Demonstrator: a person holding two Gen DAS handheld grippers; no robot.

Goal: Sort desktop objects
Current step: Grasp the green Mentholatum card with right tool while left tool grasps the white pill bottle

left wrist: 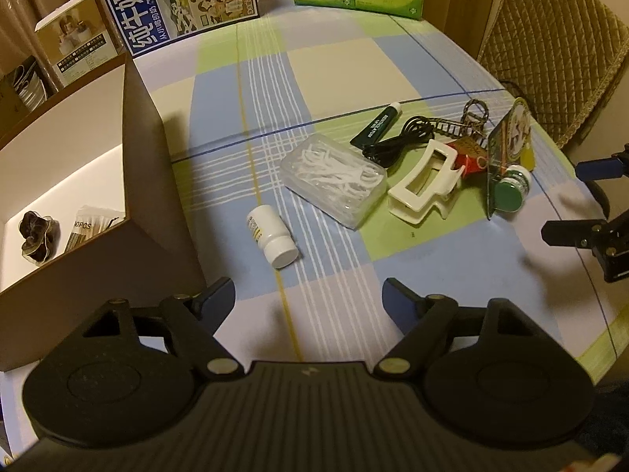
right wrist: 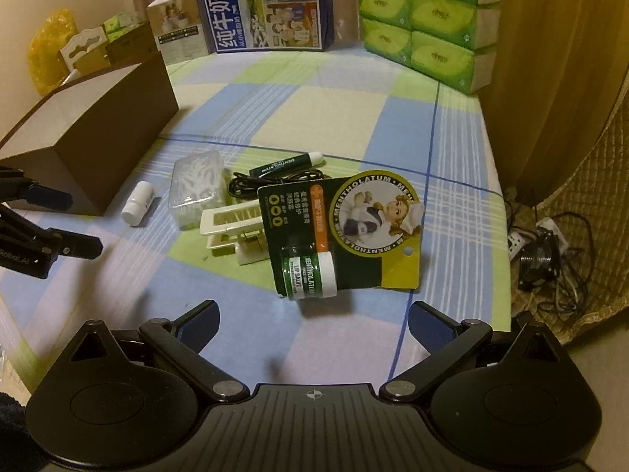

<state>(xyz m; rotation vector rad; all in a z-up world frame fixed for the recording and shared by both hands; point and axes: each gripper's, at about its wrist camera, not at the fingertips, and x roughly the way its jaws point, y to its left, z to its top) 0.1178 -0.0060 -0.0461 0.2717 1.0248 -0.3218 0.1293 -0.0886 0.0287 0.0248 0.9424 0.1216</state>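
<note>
On the worktop [left wrist: 334, 59], both hand-held grippers, left [left wrist: 308, 299] and right [right wrist: 312, 322], hung spread, empty, over unsorted clutter; pill bottle [left wrist: 273, 240] likely bound for the box [left wrist: 129, 149].

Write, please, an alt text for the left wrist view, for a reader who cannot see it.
The open left gripper hangs empty above a checked tablecloth, facing a small white pill bottle lying on its side. Behind the bottle lie a clear box of floss picks, a white hair claw and other small items; an open cardboard box stands on the left.
</note>
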